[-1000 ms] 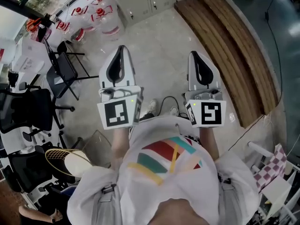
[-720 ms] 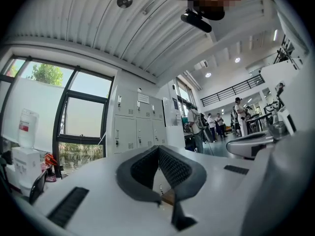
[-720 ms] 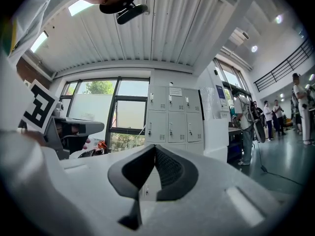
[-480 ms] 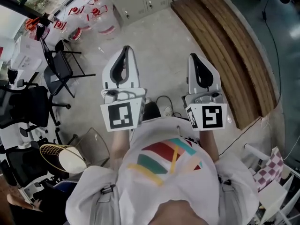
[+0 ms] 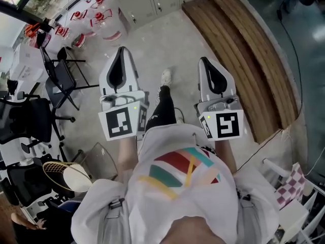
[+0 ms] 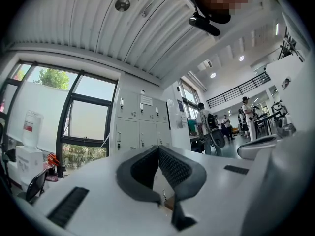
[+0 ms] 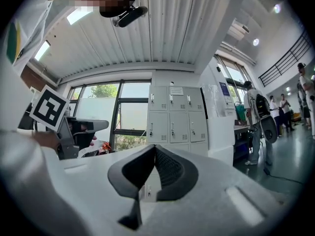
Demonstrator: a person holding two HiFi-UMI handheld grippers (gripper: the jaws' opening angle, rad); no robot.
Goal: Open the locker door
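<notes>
1. My left gripper (image 6: 158, 150) is shut: the ribbed pads meet tip to tip and nothing sits between them.
2. My right gripper (image 7: 154, 149) is shut the same way and is also empty.
3. I hold both in front of my chest, side by side and apart, aimed forward at the lockers (image 7: 177, 114).
4. The lockers are a grey-beige bank against the far wall, well apart from both grippers. Each door shows a small handle and a vent, and all that I can see look closed.
5. A tall window (image 7: 101, 114) stands just left of the lockers, with green trees behind it.
6. From my head, the lockers lie at the top edge, across bare floor (image 5: 177, 39).
7. My shoe (image 5: 165, 78) is on that floor, between the two grippers.
8. A curved wooden bench (image 5: 244, 44) runs along my right.
9. On my left are a black folding chair (image 5: 61, 78) and, farther off, water jugs (image 5: 104, 22) with red caps.
10. Some people (image 7: 256, 117) stand to the right of the lockers.
</notes>
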